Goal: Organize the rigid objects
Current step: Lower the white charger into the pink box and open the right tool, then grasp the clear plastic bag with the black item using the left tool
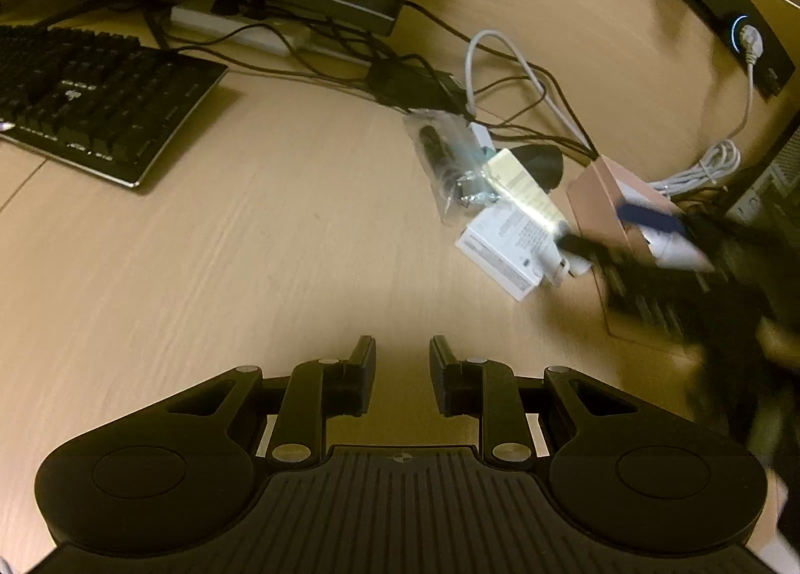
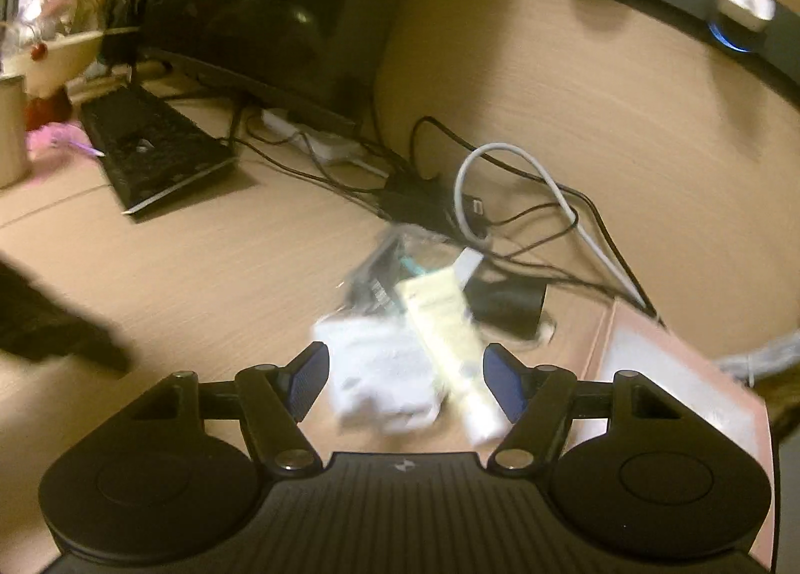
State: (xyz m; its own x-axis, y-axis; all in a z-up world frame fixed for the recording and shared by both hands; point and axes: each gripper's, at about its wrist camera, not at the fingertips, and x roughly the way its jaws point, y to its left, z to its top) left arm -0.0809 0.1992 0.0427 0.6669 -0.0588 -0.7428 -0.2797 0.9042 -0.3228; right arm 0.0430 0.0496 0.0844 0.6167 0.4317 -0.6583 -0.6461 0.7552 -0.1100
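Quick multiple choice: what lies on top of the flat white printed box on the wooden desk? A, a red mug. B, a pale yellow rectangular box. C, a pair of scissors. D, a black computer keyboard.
B: the pale yellow rectangular box lies slanted across the flat white printed box, while the black keyboard sits far off beside the monitor.

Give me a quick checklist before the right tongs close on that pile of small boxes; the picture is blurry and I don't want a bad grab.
1. Right tongs open wide enough: ok, jaws apart with nothing pressed between the pads.
2. Target lined up: ok, the pale yellow box and white box lie ahead between the fingers.
3. Single item isolated: not ok, the yellow box overlaps the white box and the clear plastic bag.
4. Cables clear: cannot tell, the black cables run close behind the pile.
5. Left tongs out of the way: ok, empty over bare desk.
6. Image sharp: not ok, blurred.
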